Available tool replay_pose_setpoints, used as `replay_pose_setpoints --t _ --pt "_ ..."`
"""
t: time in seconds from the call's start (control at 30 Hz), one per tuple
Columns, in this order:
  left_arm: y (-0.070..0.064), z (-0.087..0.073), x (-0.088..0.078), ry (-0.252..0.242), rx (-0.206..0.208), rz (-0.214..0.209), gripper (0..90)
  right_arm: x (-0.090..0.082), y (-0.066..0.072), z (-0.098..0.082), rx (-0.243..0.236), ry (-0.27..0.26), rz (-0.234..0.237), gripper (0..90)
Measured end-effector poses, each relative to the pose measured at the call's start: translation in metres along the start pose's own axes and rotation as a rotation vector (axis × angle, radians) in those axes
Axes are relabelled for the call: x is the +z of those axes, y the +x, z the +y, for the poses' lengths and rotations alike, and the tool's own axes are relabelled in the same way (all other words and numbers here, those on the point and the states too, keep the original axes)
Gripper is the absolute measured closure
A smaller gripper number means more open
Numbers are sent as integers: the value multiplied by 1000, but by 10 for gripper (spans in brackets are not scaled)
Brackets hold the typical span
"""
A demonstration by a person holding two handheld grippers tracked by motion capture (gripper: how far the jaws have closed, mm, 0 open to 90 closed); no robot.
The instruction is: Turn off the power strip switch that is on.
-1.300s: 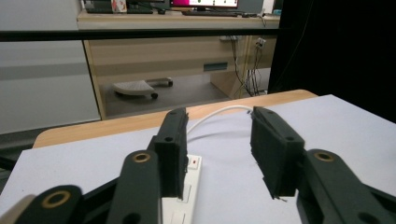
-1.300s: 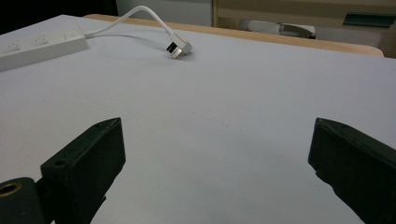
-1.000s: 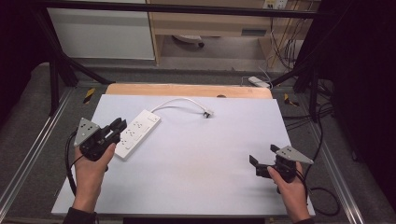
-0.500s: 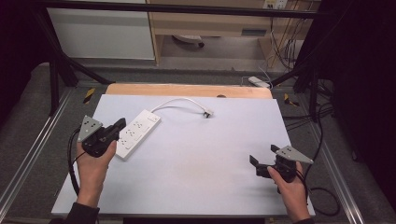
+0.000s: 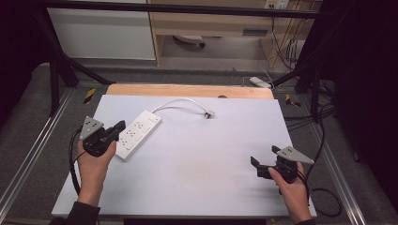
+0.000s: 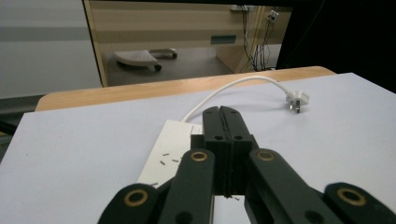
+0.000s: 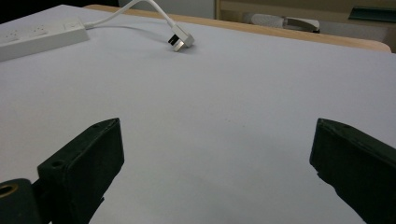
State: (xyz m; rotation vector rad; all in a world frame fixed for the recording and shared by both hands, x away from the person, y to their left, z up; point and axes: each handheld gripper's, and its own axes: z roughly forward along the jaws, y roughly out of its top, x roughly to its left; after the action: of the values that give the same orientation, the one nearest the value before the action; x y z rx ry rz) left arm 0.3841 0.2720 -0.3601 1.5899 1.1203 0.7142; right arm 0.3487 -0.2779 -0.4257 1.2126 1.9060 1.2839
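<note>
A white power strip [image 5: 138,133] lies slantwise on the left of the pale table [image 5: 202,164]. Its white cable [image 5: 180,101] curves back and right to a loose plug [image 5: 209,113]. My left gripper [image 5: 119,126] is shut and empty, its tips just over the strip's near left edge. In the left gripper view the closed jaws [image 6: 223,112] point over the strip [image 6: 170,149] toward the plug [image 6: 297,99]. My right gripper [image 5: 264,157] is open and empty, low over bare table at the front right. The right gripper view has the plug [image 7: 180,42] far ahead of the jaws [image 7: 215,154].
A wooden strip [image 5: 187,90] runs along the table's back edge. Metal frame rails [image 5: 33,154] flank the table. Another white power strip [image 5: 259,82] and cables lie on the floor at the back right. Cabinets [image 5: 211,23] stand behind.
The left hand and its gripper have shifted slightly beside the power strip. The right gripper has stayed in place.
</note>
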Motion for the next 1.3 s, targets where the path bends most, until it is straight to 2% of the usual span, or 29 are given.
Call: replay_pose_setpoints --t 0.37,0.6,1.3 --pt "4 -6 5 54 -19 -5 900 0 0 0 -5 6 0 35" --pt "7 -12 8 85 -11 2 900 -1 0 0 0 4 0 35" --pt "17 -31 15 163 -22 20 900 -1 1 0 -5 12 3 35"
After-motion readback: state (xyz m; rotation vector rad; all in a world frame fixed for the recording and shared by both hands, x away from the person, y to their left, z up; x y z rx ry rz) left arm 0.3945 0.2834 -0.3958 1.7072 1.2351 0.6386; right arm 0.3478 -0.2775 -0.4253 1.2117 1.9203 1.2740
